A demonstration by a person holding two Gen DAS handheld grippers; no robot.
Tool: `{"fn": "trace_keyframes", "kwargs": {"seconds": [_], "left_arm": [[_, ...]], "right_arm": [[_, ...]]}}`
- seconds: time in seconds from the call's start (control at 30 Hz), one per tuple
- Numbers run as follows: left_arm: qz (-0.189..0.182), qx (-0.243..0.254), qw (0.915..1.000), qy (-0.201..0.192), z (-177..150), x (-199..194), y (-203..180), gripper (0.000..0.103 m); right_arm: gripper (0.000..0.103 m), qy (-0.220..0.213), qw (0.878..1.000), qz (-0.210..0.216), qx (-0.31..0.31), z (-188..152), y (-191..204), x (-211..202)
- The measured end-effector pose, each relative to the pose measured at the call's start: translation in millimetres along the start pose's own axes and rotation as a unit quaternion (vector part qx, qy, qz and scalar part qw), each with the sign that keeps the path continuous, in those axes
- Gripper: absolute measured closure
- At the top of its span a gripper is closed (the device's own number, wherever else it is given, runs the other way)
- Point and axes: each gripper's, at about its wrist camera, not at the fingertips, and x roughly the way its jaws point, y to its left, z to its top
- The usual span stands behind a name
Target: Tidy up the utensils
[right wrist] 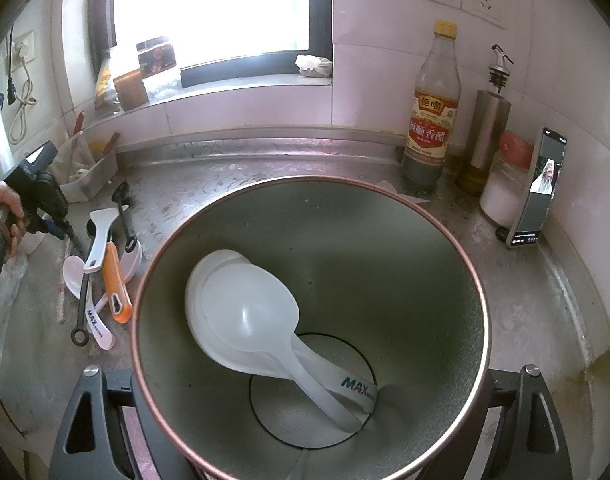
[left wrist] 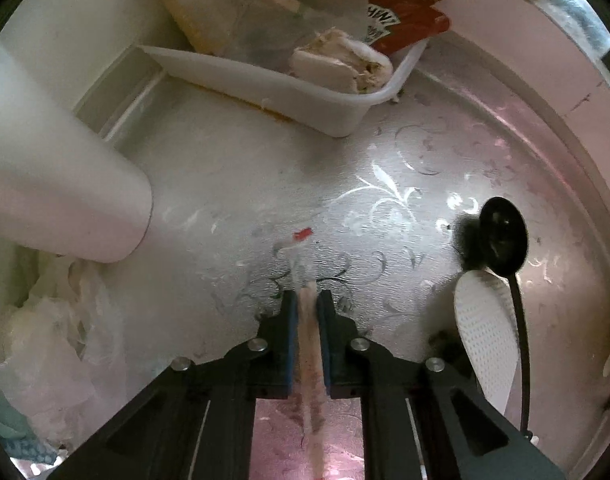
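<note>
Blue-padded left gripper (left wrist: 306, 300) has its jaws nearly together on a pale chopstick (left wrist: 309, 344) over the steel counter (left wrist: 385, 168). Right gripper (right wrist: 305, 432) clamps a metal pot (right wrist: 385, 240) holding white rice paddles (right wrist: 249, 312), one marked "MAX". More utensils (right wrist: 105, 272) lie beside the pot; a "MAX" paddle (right wrist: 99, 324) is among them.

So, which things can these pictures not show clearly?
- Left wrist view: the chopstick in the left gripper runs off the bottom edge.
- Right wrist view: the container hides the right gripper's fingertips.
- Right wrist view: the phone screen is too small to read.
</note>
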Motion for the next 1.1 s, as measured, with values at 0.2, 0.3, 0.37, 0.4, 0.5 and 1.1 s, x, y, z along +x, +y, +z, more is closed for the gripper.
{"fn": "trace_keyframes", "kwargs": {"seconds": [0.2,0.3,0.37,0.4,0.5,1.1], "left_arm": [[-0.064,-0.006,0.9975,-0.03,-23.2,-8.8,14.6,0.093],[-0.102,-0.009,0.9932,-0.056,-40.5,-19.8,25.3,0.093],[-0.12,-0.012,0.99,-0.073,-52.6,-28.5,33.0,0.093],[-0.128,-0.012,0.9881,-0.084,-58.3,-34.2,35.7,0.093],[-0.153,-0.007,0.9812,-0.118,-76.9,-54.6,41.9,0.093],[-0.228,0.073,0.9337,-0.266,-158.2,-159.6,46.5,0.093]], "right_arm": [[0.013,0.0,1.0,-0.001,-0.001,-0.1,-0.3,-0.1],[0.013,0.0,1.0,0.0,0.0,0.0,-0.6,-0.3],[0.013,-0.001,1.0,0.0,0.0,-0.2,-0.8,-0.7],[0.013,-0.001,1.0,0.0,0.001,-0.4,-0.6,-0.8],[0.013,-0.002,1.0,-0.002,-0.001,-0.8,0.7,-1.0],[0.013,-0.002,1.0,-0.001,-0.001,-1.6,1.4,-1.2]]}}
